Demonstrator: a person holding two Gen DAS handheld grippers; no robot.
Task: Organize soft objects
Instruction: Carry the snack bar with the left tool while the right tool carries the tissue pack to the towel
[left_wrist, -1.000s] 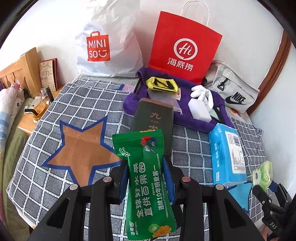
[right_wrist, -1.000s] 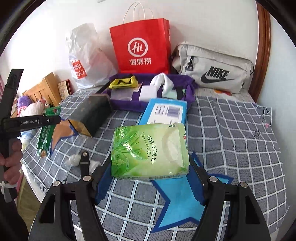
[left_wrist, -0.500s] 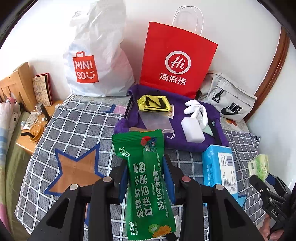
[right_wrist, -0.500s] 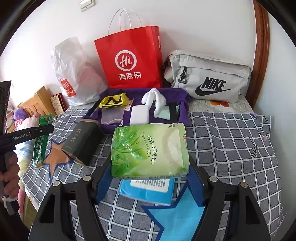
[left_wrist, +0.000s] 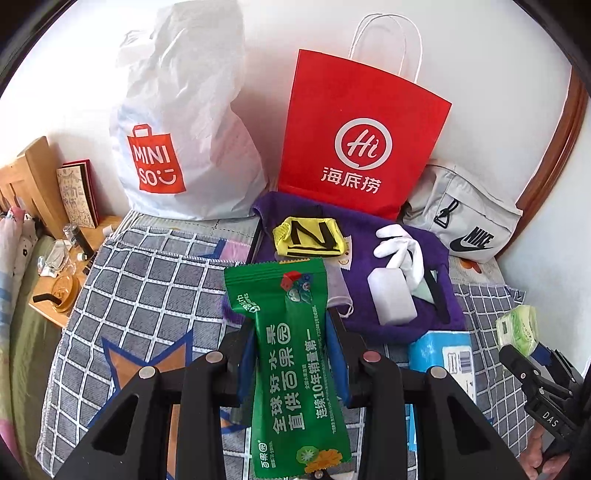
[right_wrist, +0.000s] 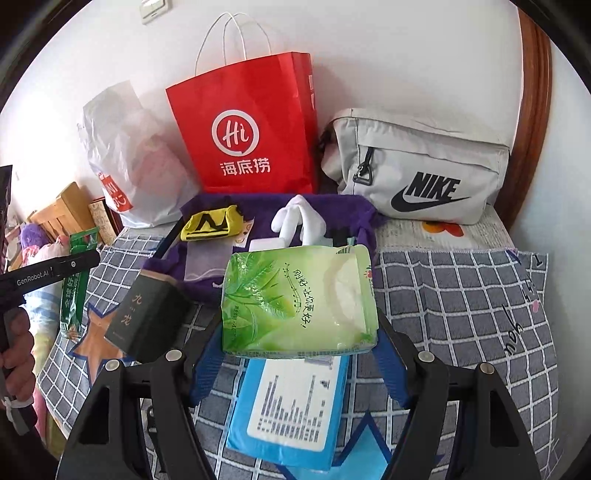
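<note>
My left gripper (left_wrist: 291, 354) is shut on a long dark green snack packet (left_wrist: 291, 350), held upright above the checked bedspread. My right gripper (right_wrist: 299, 343) is shut on a light green tissue pack (right_wrist: 295, 299), carried over a blue tissue pack (right_wrist: 291, 410). Ahead lies a purple cloth (left_wrist: 424, 321) bearing a yellow-and-black sock (left_wrist: 310, 236), a white glove (left_wrist: 402, 251), a white pad (left_wrist: 391, 295) and a clear pouch. In the right wrist view the green packet (right_wrist: 75, 280) and the left gripper show at the left edge, held by a hand (right_wrist: 16, 354).
Against the wall stand a white Miniso bag (left_wrist: 177, 140), a red paper bag (left_wrist: 354, 147) and a grey Nike pouch (right_wrist: 417, 166). A dark box (right_wrist: 147, 314) lies on the bedspread at left. A wooden bedside table (left_wrist: 62, 280) with small items is far left.
Both grippers have moved forward toward the purple cloth and the bags with their packets still held. The dark box has dropped out of the left wrist view.
</note>
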